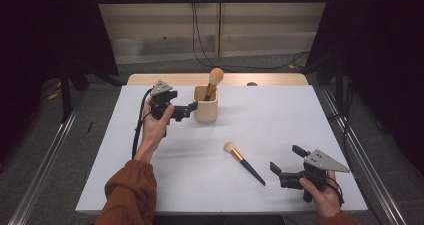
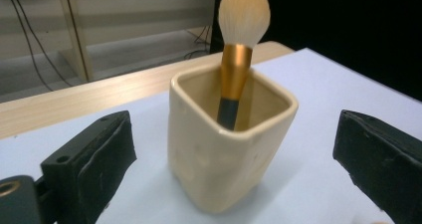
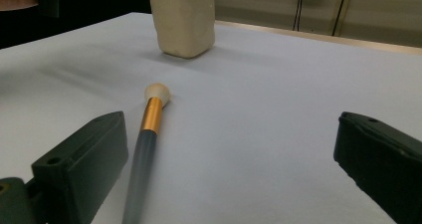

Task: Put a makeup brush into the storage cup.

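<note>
A white-topped table (image 1: 280,115) carries a cream ceramic cup (image 1: 206,105) near its far edge; nearer than the cup lies a makeup brush (image 1: 243,162).

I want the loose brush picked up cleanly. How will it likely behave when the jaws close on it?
The brush lies flat on the table; its round handle would probably roll if nudged sideways. It looks stiff, slim and light. The smooth dark handle may slip between the right gripper jaws.

A brush (image 1: 214,83) stands in the cup (image 1: 206,107) at the back of the worktop (image 1: 280,120); another brush (image 1: 243,162) lies in front, to its right.
</note>
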A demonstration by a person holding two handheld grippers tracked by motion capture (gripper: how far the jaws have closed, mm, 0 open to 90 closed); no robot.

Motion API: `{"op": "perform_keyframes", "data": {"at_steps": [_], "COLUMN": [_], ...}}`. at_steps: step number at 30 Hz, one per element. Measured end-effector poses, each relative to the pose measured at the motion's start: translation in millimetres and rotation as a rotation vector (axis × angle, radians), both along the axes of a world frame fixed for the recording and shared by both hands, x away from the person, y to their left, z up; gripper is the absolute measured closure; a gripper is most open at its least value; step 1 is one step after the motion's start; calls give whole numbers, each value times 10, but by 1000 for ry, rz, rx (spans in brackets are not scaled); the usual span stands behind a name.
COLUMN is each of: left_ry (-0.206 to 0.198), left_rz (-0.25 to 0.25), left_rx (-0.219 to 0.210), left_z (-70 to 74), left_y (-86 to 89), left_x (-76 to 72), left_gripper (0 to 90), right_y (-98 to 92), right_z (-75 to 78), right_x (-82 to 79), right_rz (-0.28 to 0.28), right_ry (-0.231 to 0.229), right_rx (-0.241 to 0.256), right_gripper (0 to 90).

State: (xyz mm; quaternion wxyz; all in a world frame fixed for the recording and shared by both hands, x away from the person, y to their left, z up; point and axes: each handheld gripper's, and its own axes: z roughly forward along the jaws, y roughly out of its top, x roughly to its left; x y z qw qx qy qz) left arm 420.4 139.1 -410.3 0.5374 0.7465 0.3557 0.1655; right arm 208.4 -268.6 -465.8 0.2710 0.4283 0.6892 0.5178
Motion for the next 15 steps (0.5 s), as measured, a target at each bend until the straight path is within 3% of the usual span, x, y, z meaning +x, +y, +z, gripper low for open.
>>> {"op": "perform_keyframes", "data": {"at_steps": [4,6,9,15], "left_ry": [-1,19,64,40], "left_rz": [21,35,32,11], "left_rx": [6,15,34,-8], "left_z": [-56,-88,-133,-166], "left_y": [32,37,60,135], "left_x": [-63,-85,-117,-175], "left_gripper": [27,4,42,29], "right_y": [-2,-2,-6,0], "right_z": [-1,-1,0,-2], "right_x": [1,1,1,4], "right_rz": [-5,-7,-9,-7], "right_ry": [2,2,3,5], "right_rx": [3,5,12,8], "right_gripper": [4,4,4,4]}}
